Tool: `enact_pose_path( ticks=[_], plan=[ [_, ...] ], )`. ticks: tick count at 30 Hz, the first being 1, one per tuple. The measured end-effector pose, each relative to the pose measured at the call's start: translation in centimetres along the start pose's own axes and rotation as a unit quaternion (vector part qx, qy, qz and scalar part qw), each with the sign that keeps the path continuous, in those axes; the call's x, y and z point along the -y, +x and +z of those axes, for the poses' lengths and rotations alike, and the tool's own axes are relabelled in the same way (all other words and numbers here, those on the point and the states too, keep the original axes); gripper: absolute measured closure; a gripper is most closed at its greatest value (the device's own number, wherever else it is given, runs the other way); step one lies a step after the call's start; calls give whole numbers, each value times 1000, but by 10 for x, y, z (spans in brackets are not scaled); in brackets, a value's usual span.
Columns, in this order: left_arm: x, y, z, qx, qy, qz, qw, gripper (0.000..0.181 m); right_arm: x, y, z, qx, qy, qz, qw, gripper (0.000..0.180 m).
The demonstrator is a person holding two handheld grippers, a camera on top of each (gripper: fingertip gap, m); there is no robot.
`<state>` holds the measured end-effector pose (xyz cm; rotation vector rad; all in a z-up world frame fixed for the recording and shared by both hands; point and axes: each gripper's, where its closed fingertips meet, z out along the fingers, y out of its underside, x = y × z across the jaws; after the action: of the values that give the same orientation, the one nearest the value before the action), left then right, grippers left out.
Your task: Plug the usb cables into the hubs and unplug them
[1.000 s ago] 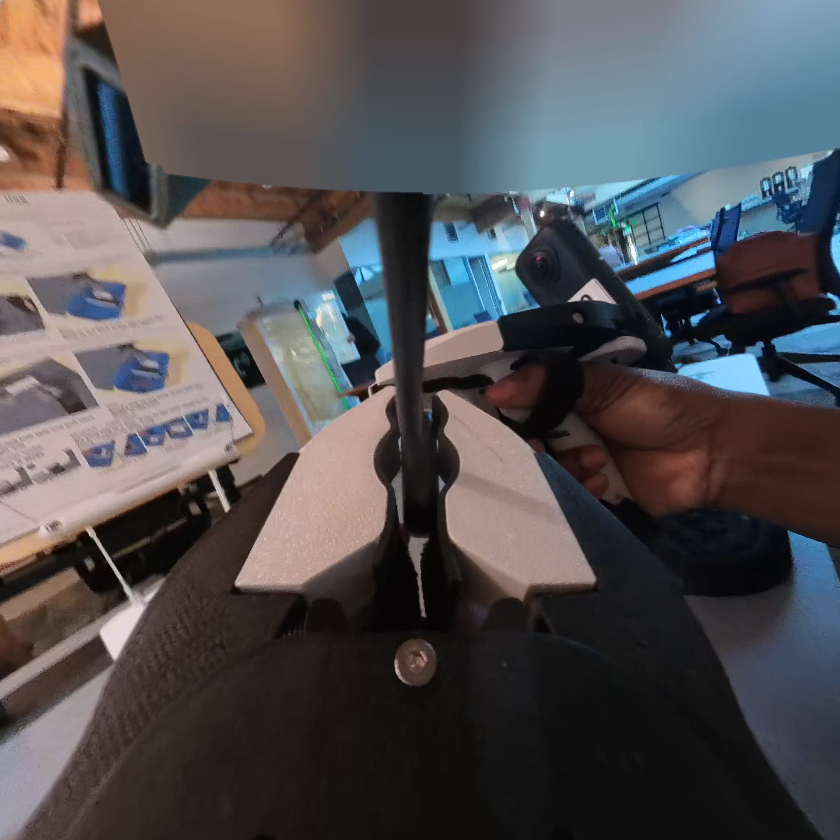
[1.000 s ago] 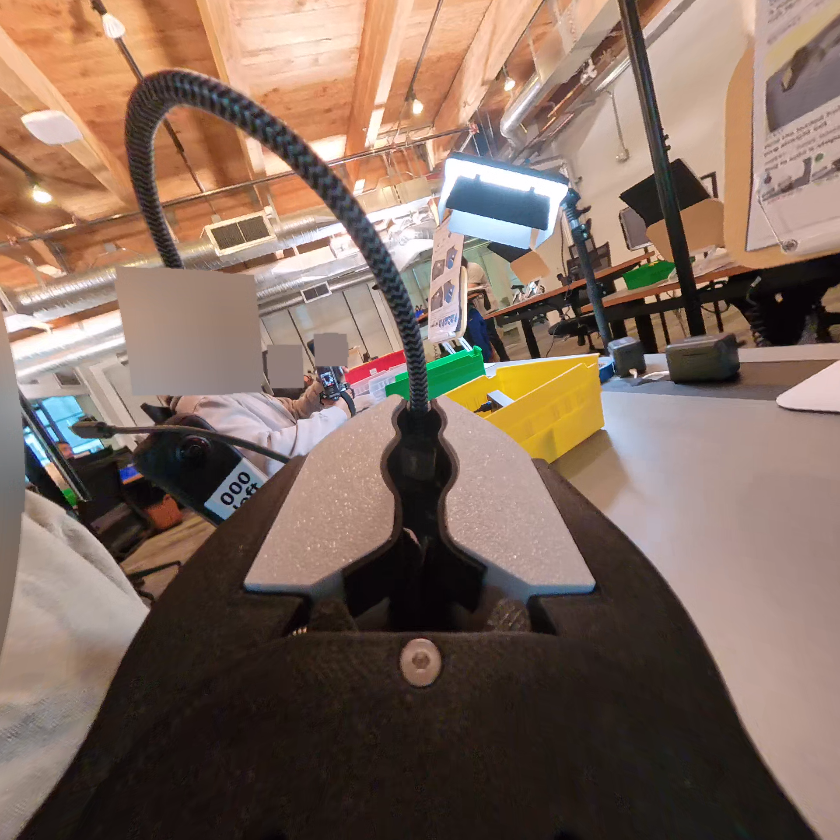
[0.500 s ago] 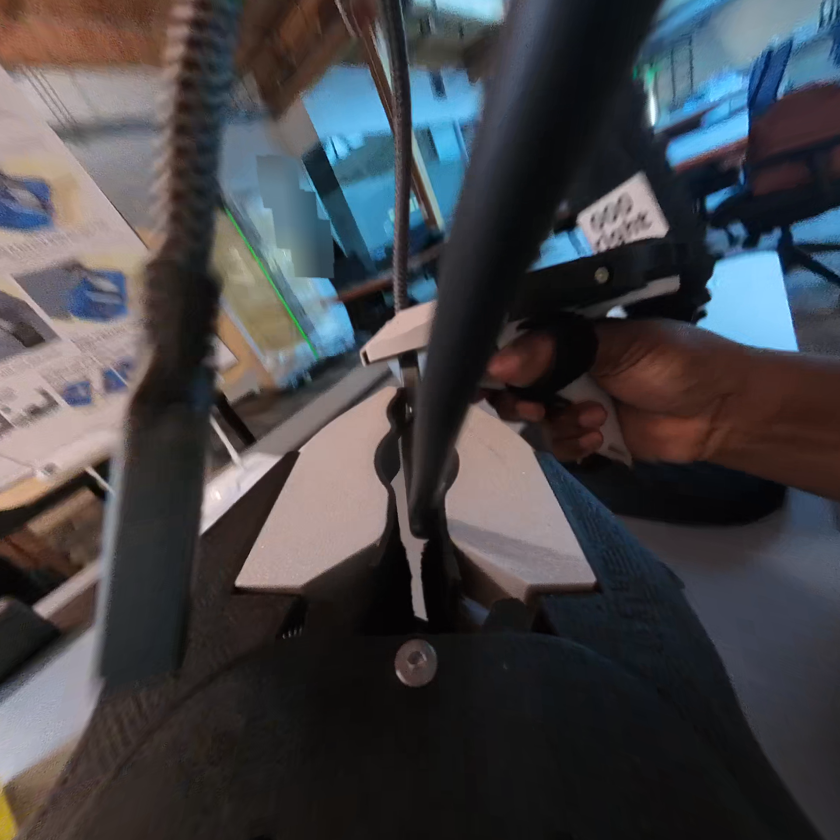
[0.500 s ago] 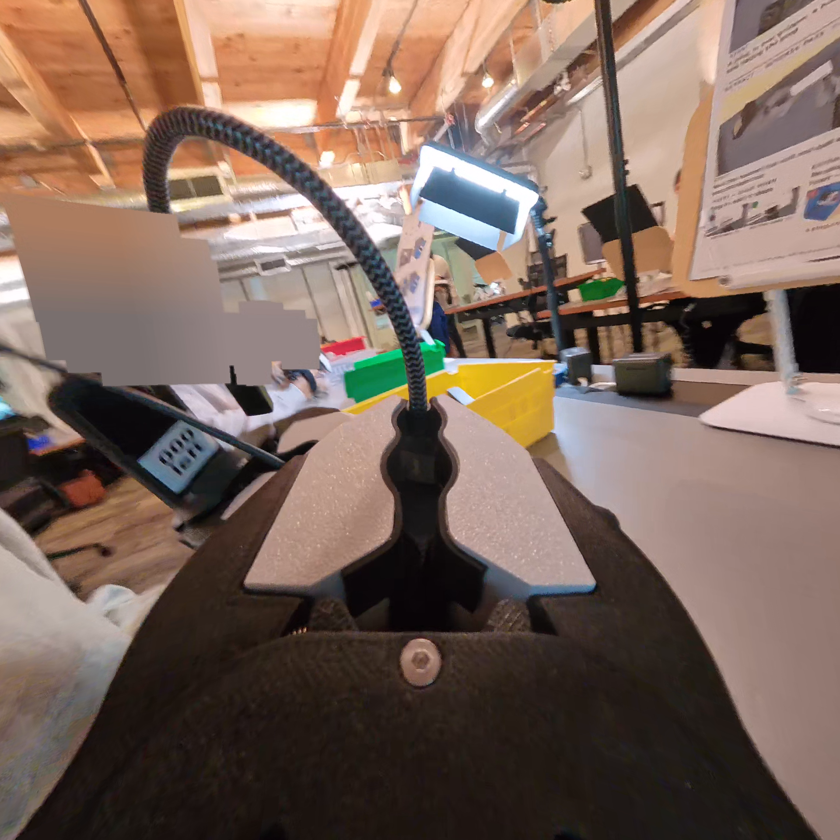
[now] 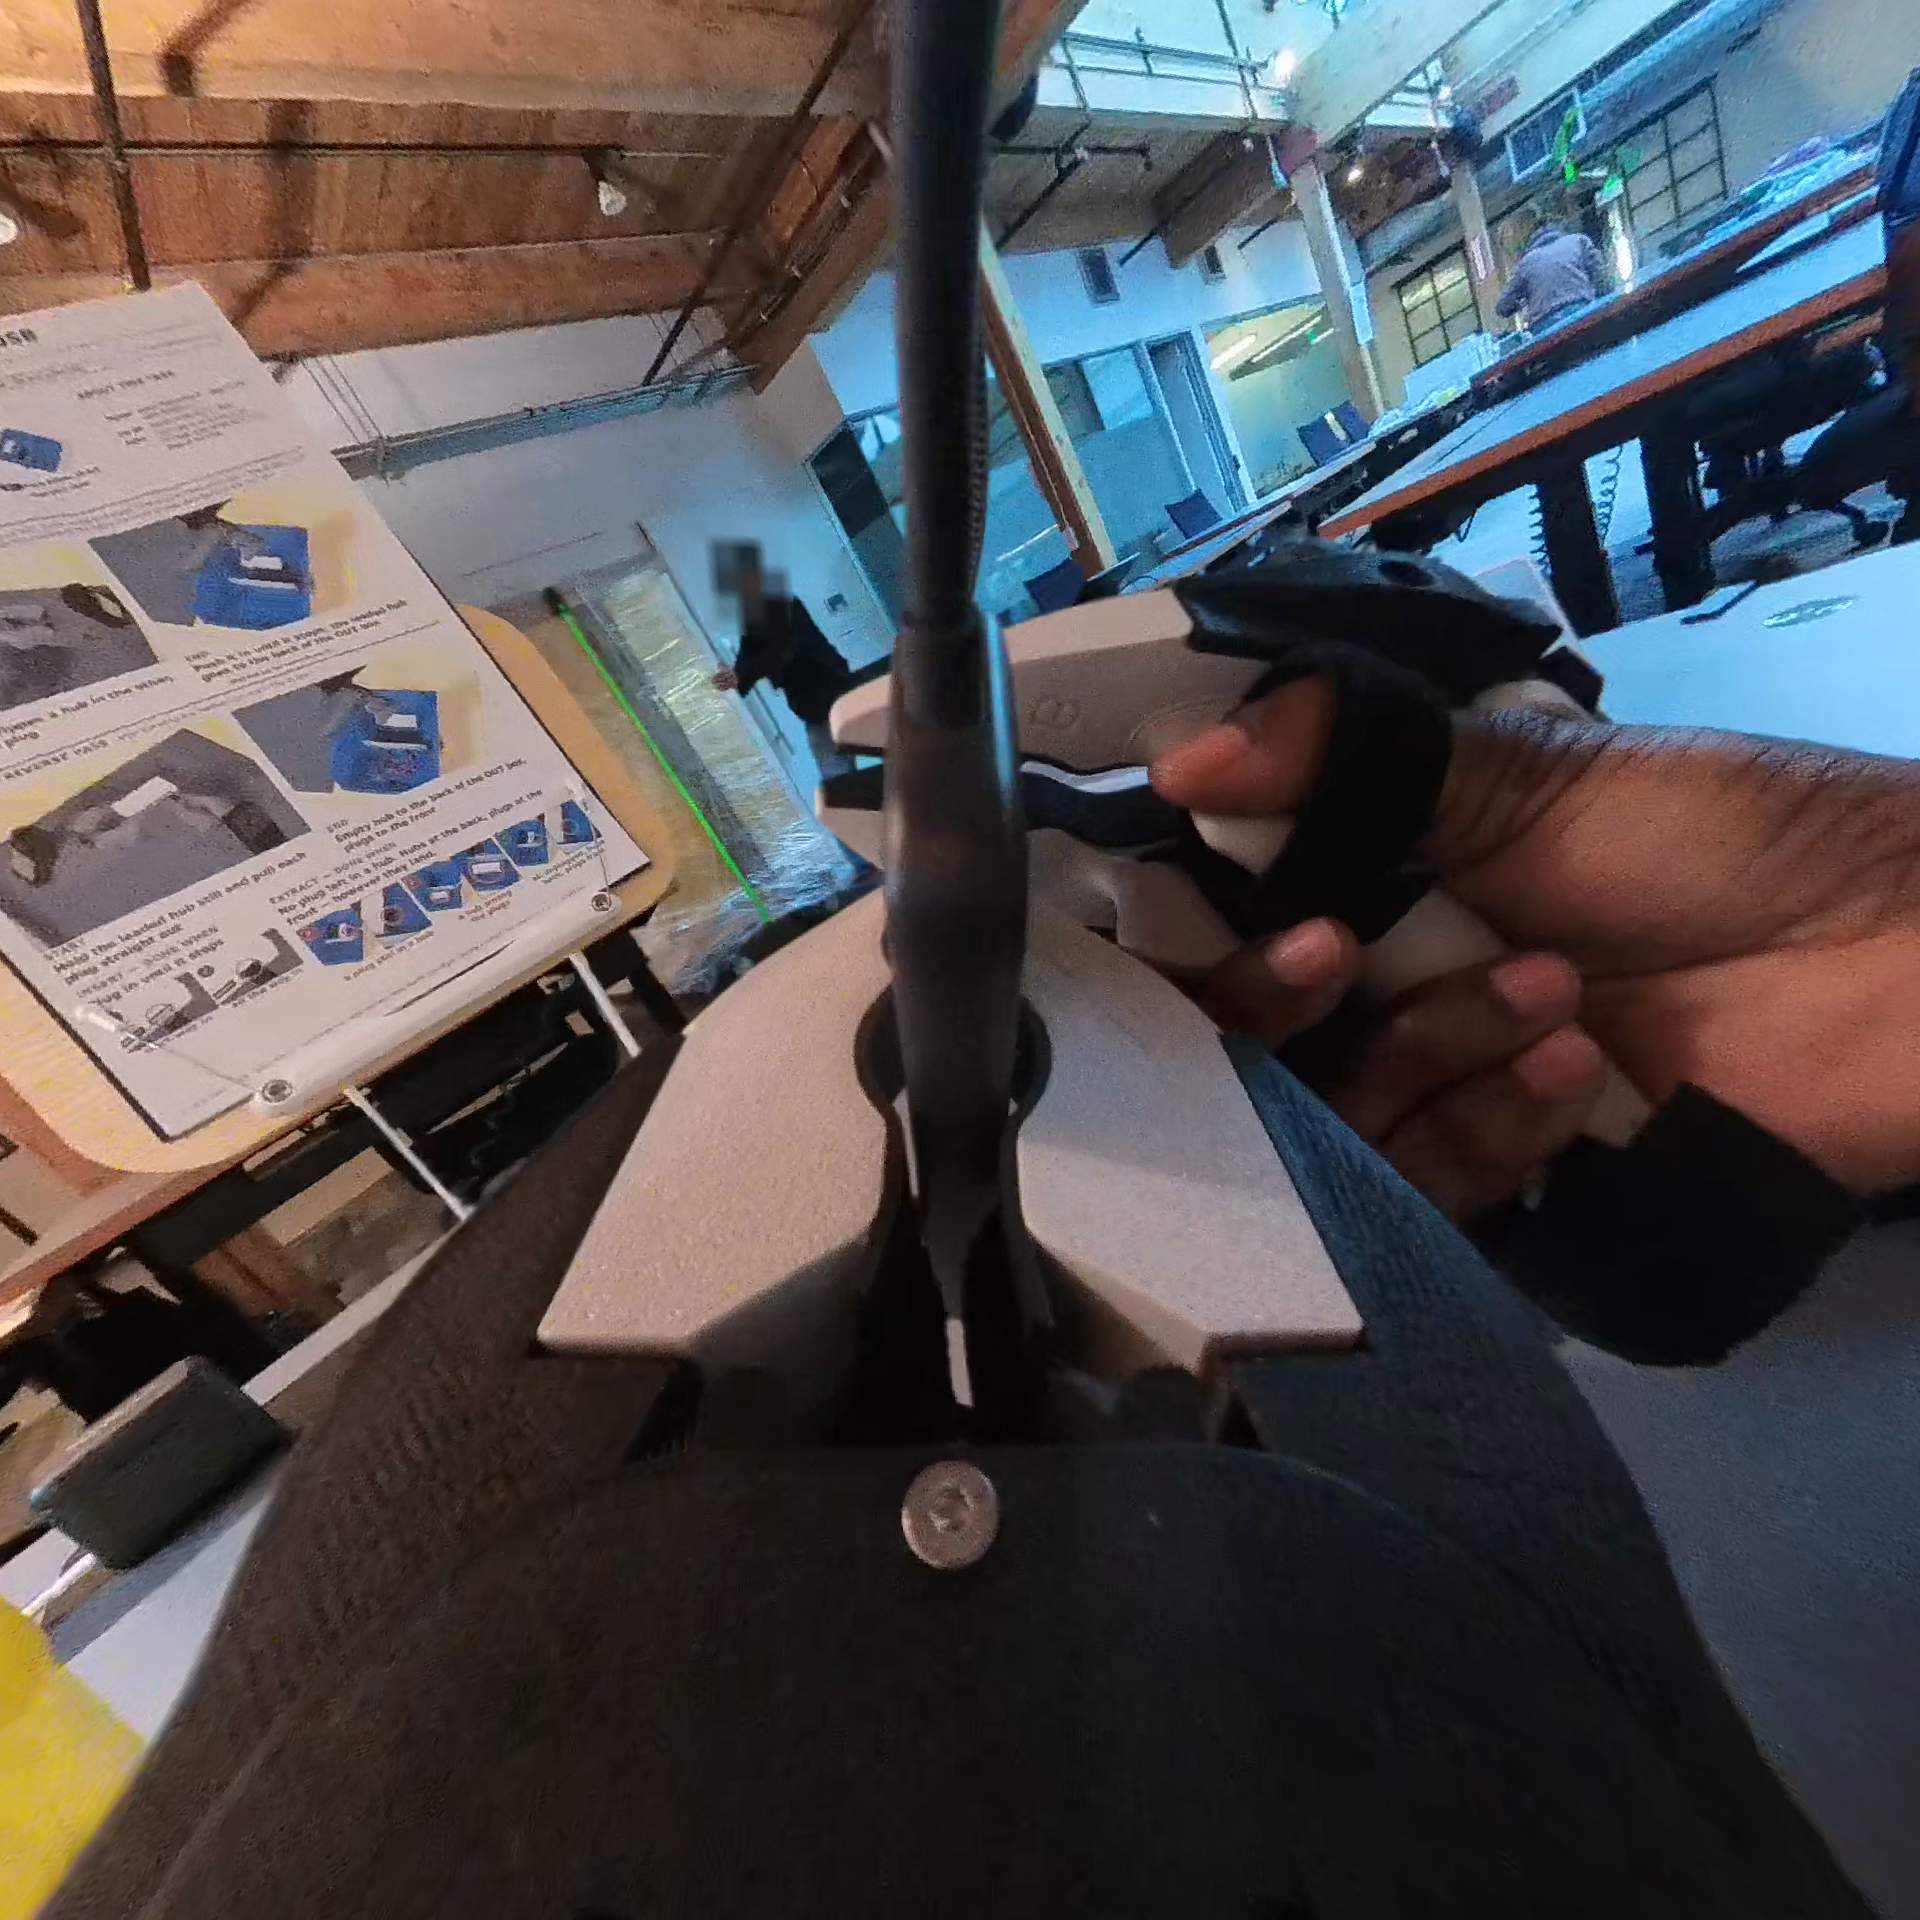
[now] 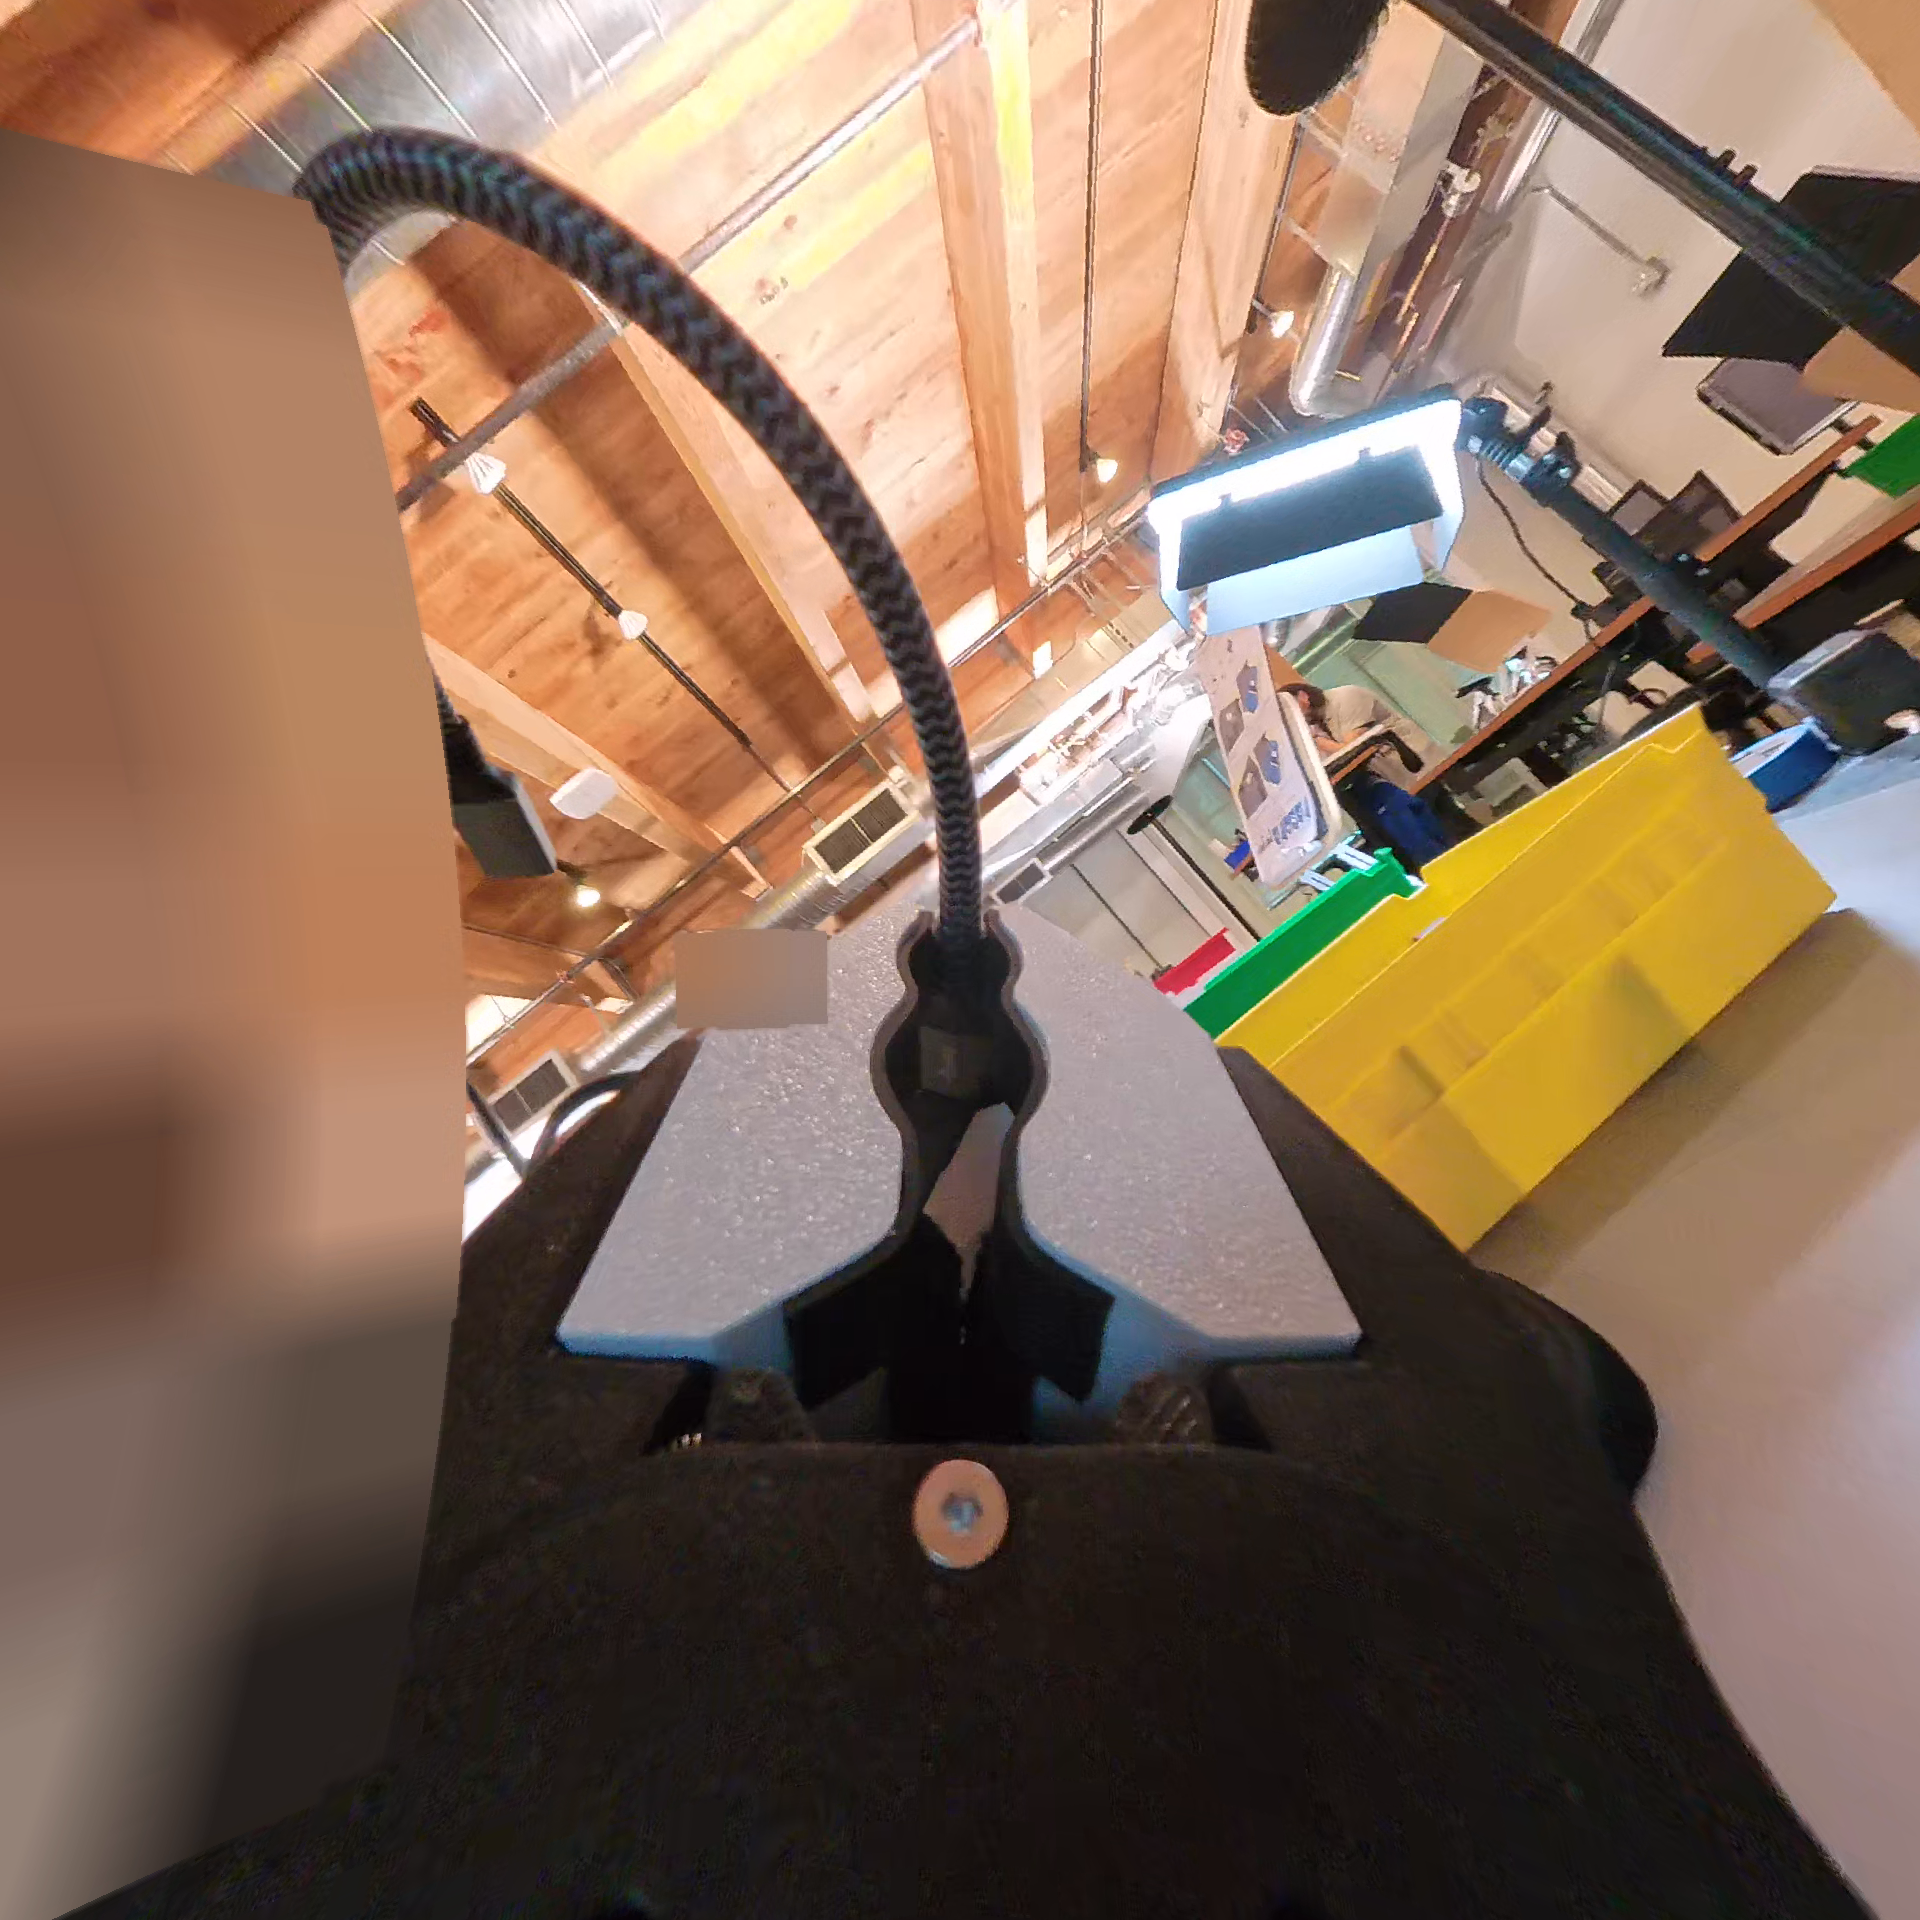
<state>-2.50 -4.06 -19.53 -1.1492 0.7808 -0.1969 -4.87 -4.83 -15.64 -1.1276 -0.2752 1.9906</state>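
Observation:
My left gripper (image 5: 951, 1039) is shut on a slim dark grey hub (image 5: 951, 831) seen edge-on; its smooth black cable (image 5: 935, 312) rises straight out of the top of the view. My right gripper (image 5: 847, 774), held by a hand (image 5: 1558, 883), sits close behind the hub with its tips at it. In the right wrist view my right gripper (image 6: 951, 935) is shut on the black plug (image 6: 948, 1055) of a braided black USB cable (image 6: 831, 468). The cable arcs up and left, and a dark block (image 6: 499, 821) hangs by the blurred patch. The hub does not show in this view.
An instruction sheet on a board (image 5: 260, 707) stands at the left, with a small dark box (image 5: 145, 1455) below it. A yellow bin (image 6: 1538, 997) and a green bin (image 6: 1320, 935) sit on the grey table (image 6: 1766, 1299). A light panel (image 6: 1309, 530) hangs behind them.
My right gripper has tilted up toward the ceiling and come closer behind the hub. The braided cable's hanging end that swung past on the left is gone from the left wrist view.

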Motion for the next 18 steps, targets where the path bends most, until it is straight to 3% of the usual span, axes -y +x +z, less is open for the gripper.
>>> enact_pose_path(
  ticks=[9, 15, 18],
  plan=[
    [6, -6, -5, 41, 7, 41, 998, 168, 6, 0, 6, -31, -51, -109, 992, 171],
    [28, -2, -17, -9, 99, -22, 995, 169, -1, -12, 3, 27, 26, -4, 999, 171],
    [31, -3, -18, -11, 112, -31, 993, 169, 13, -21, 8, -5, 4, -96, 995, 171]
  ],
)
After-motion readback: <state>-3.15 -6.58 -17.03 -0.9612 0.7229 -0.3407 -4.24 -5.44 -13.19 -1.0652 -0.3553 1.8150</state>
